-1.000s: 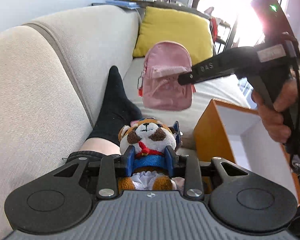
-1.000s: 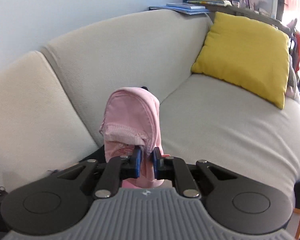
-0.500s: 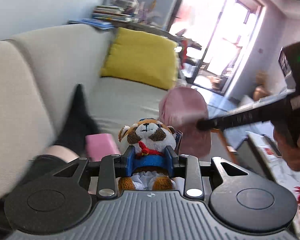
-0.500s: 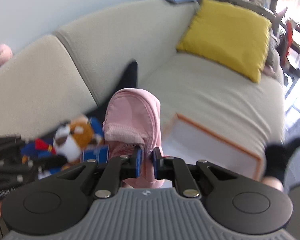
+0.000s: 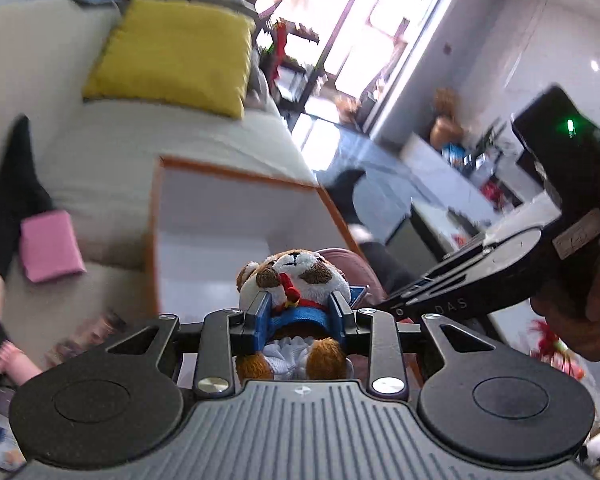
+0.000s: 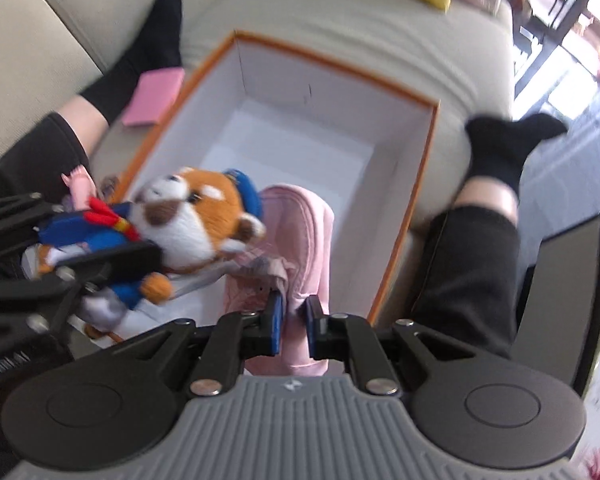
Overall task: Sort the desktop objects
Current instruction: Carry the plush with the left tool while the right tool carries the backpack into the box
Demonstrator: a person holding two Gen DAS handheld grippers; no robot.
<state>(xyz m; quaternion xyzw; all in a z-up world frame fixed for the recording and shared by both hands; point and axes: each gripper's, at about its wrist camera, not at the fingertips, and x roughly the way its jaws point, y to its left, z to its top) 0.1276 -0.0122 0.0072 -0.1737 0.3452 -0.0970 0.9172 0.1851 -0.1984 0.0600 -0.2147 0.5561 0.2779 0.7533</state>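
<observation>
Pink shows first at nine o'clock in the left wrist view: a flat pad (image 5: 51,246) lying on the beige sofa (image 5: 112,152) beside a black sock (image 5: 12,184). A yellow cushion (image 5: 172,50) sits at eleven o'clock. At centre, the left gripper (image 5: 300,314) pinches a plush dog (image 5: 296,280) around its blue-clothed body, the head sticking up between the blue pads. Behind the dog is the white box (image 5: 236,216) with an orange rim, standing on the sofa seat. At three o'clock a hand holds the right gripper (image 5: 420,292). In the right wrist view the dog (image 6: 188,216) hangs at nine o'clock over the box's near edge, and the right gripper (image 6: 294,322) at centre is pinching a small pink backpack (image 6: 300,232) that hangs above the open box (image 6: 312,128). A leg in dark trousers (image 6: 468,272) lies at three o'clock.
</observation>
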